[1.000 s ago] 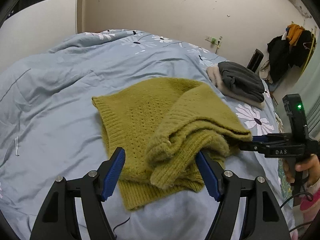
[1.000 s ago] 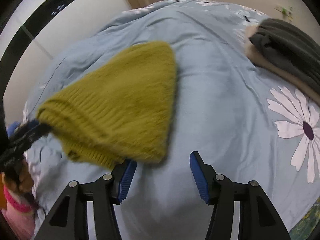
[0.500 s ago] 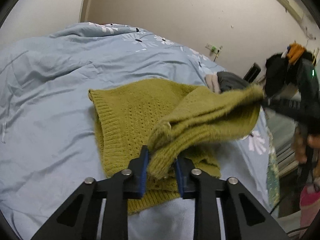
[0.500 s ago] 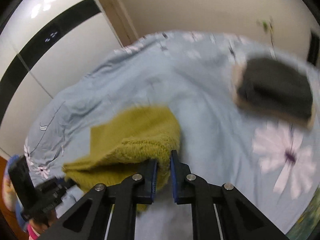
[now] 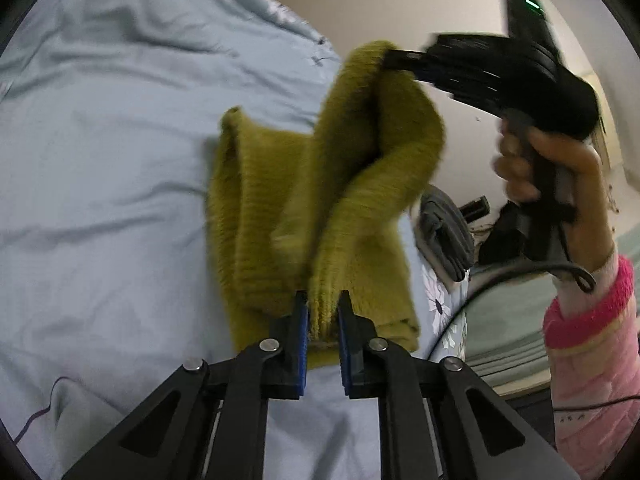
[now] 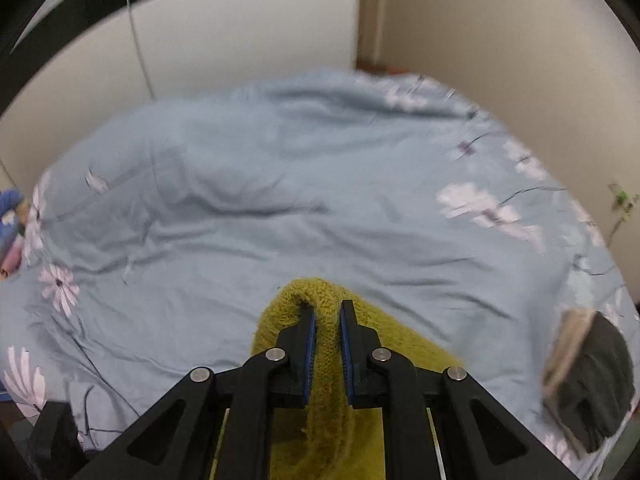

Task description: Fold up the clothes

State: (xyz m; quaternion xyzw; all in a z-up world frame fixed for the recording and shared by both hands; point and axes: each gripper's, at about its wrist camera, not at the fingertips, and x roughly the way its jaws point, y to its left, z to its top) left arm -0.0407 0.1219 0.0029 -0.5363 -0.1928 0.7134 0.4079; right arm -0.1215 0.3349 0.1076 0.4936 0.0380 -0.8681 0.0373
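Note:
An olive-green knitted sweater [image 5: 320, 200] hangs lifted above the blue bed cover [image 5: 100, 160]. My left gripper [image 5: 323, 308] is shut on its lower ribbed edge. My right gripper [image 5: 394, 60], held in a hand at the upper right of the left wrist view, is shut on another corner of the sweater and holds it higher. In the right wrist view, the right gripper [image 6: 327, 316] pinches a fold of the sweater [image 6: 320, 360] between its blue pads, with the rest of the sweater draped below it.
A folded stack of grey and beige clothes [image 6: 592, 372] lies on the bed at the right; it also shows in the left wrist view [image 5: 444, 232]. The floral blue bed cover [image 6: 280, 200] spreads ahead. Walls stand behind the bed.
Both grippers have shut on the sweater and lifted it off the bed. The right gripper has swung up and now faces across the bed.

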